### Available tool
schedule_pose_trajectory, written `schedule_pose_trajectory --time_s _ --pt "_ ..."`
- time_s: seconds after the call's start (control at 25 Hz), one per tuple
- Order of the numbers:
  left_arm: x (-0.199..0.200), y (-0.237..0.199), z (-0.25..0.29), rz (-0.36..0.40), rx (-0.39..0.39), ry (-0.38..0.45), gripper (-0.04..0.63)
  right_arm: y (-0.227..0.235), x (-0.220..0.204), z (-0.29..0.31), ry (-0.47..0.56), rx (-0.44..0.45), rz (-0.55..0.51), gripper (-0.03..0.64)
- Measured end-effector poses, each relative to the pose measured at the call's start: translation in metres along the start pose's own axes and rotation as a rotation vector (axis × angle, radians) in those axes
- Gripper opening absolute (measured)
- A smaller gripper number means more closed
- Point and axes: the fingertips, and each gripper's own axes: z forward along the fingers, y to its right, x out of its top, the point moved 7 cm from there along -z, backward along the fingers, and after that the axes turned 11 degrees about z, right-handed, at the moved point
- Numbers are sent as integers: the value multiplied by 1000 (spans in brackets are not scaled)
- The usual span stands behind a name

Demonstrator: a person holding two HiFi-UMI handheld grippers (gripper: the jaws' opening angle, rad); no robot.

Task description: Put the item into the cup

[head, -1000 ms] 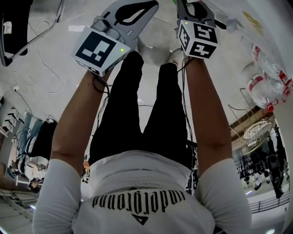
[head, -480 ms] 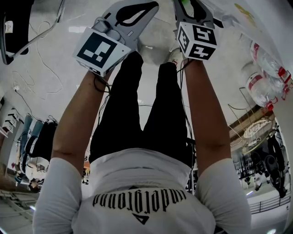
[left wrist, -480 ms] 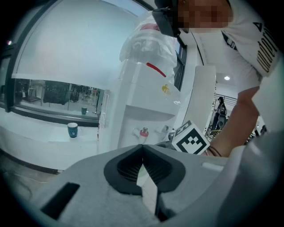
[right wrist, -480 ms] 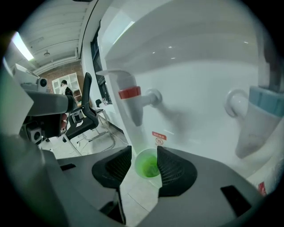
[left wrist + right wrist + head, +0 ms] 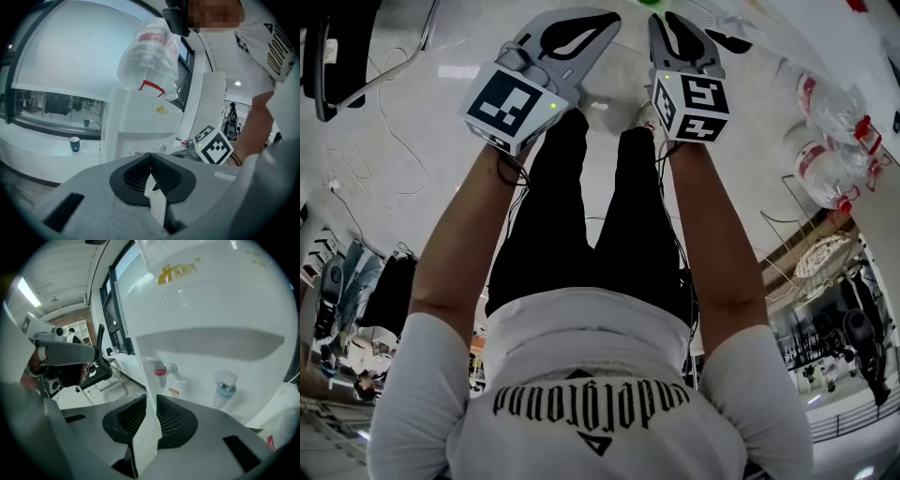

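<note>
Head view: right hand-held gripper (image 5: 662, 21) has drifted left in the frame since a second ago and now sits nearer the left hand-held gripper (image 5: 605, 17); both are raised at the upper middle, over the person's legs. The bottles (image 5: 830, 169) at the right edge have slid upward, so the head camera has tilted too. Right gripper view: jaws closing, a clear gap between the pads, nothing in it; past them, a white water dispenser (image 5: 206, 305) fills the frame, with a red tap (image 5: 161, 371) and a blue tap (image 5: 225, 390). Left gripper view: pads pressed together at the tips, nothing pinched. A small blue cup (image 5: 74, 144) stands on the white table (image 5: 37, 157) at the left middle of that view, well apart from both grippers. No item to be put in can be identified; a green speck (image 5: 652, 3) at the top edge of the head view is too small to tell. Judgement: the closing catches nothing, so neither gripper carries anything. Pick-up not yet done; the cup is untouched.
</note>
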Motion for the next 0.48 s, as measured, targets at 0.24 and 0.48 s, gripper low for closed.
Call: schedule_pose_trajectory --time_s 0.24,0.48 --pt "43 15 -33 18 10 42 15 -38 33 -56 46 58 -60 27" --pt "88 40 -67 12 4 45 15 -75 74 -121 86 146 -122 15"
